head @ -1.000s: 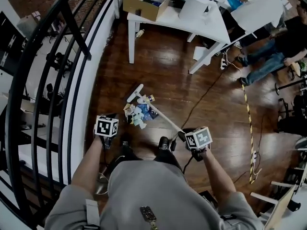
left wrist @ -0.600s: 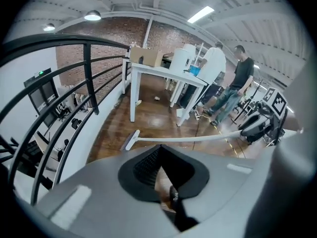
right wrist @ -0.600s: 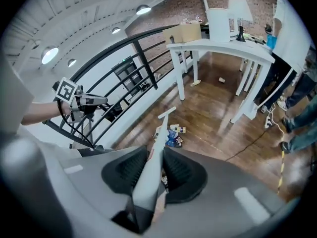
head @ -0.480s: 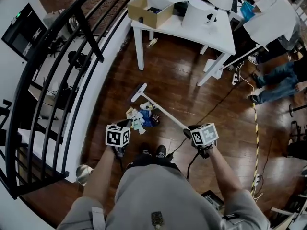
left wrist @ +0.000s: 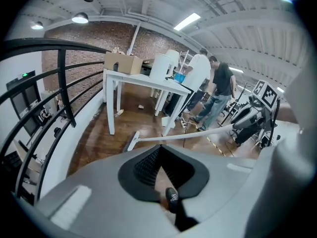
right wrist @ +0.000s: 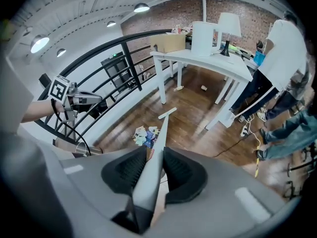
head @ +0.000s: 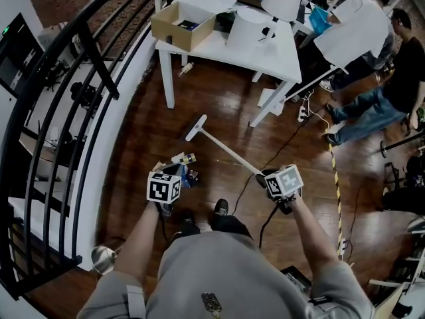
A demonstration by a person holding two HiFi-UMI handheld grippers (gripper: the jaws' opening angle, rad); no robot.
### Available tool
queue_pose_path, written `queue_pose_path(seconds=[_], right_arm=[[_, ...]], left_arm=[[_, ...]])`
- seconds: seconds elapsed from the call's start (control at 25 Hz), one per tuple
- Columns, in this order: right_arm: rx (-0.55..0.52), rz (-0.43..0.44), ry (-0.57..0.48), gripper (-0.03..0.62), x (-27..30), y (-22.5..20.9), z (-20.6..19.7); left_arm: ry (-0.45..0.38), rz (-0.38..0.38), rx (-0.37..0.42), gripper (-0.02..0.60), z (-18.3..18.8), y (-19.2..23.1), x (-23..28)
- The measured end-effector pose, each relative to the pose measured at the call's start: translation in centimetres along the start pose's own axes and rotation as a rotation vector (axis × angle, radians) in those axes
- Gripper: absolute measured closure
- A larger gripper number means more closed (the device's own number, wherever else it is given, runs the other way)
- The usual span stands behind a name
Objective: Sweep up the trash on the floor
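Right gripper view: R gripper (right wrist: pixel 153 155) tight on white broom handle (right wrist: pixel 162 128), L gripper (left wrist: pixel 159 150) jaws together.

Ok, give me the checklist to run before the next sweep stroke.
1. Right gripper fingers clamped on the broom handle: ok.
2. Left gripper fingers shut on what looks like the dustpan's thin handle: ok.
3. Broom head on the far side of the trash pile, ready to pull toward the person: ok.
4. Broom head down on the floor: cannot tell.
5. Dustpan set beside the pile to receive it: not ok, it sits back by the person's left side, well away from the trash.
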State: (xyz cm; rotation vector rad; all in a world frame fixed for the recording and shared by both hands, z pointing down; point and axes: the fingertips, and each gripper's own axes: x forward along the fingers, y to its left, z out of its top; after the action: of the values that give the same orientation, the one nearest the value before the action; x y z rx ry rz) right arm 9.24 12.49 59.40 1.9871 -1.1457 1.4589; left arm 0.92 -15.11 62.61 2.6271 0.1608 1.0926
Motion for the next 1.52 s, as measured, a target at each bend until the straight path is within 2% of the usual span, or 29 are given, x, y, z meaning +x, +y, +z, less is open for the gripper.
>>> queue_pose_path(seconds=[0.2, 0.36, 0.56, 0.72, 0.88, 1.04, 1.24, 1.4, 1.52], right_arm=[[-0.059, 0.004, 0.009, 0.487, -1.3, -5.5, 1.4], [-0.163, 0.043, 0.038, 0.487, -2.0, -11.9, 3.2], [-0.264, 0.108, 0.057, 0.487, -1.8, -20.0, 6.2], [-0.351, 0.131, 0.063, 0.487, -1.3, -23.7, 8.9], [-0.445, 0.149, 0.079, 0.487, -0.2, -23.4, 12.3], [-0.562, 0.197, 0.086, 0.485, 1.5, -20.1, 15.0], [-0.75, 0.297, 0.092, 0.485, 4.5, -15.6, 19.6], [-0.885, 0.384, 0.09, 0.485, 5.6, -11.9, 21.7], [-0.949, 0.437, 0.079, 0.485, 5.9, -9.6, 23.3]], left_arm=[[-0.01, -0.018, 0.029, 0.574, 3.8, -2.8, 4.8], [0.002, 0.0, 0.045, 0.574, 6.9, -5.7, 9.5], [-0.007, 0.049, 0.004, 0.574, 11.6, -9.5, 15.0], [-0.04, 0.069, -0.017, 0.574, 14.2, -12.0, 16.7], [-0.077, 0.119, -0.05, 0.574, 15.1, -11.1, 15.6], [-0.119, 0.193, -0.103, 0.574, 14.5, -8.1, 13.6], [-0.167, 0.356, -0.231, 0.574, 12.2, -5.0, 9.7], [-0.192, 0.496, -0.359, 0.574, 9.3, -4.8, 6.7], [-0.221, 0.563, -0.42, 0.574, 8.4, -5.2, 5.3]])
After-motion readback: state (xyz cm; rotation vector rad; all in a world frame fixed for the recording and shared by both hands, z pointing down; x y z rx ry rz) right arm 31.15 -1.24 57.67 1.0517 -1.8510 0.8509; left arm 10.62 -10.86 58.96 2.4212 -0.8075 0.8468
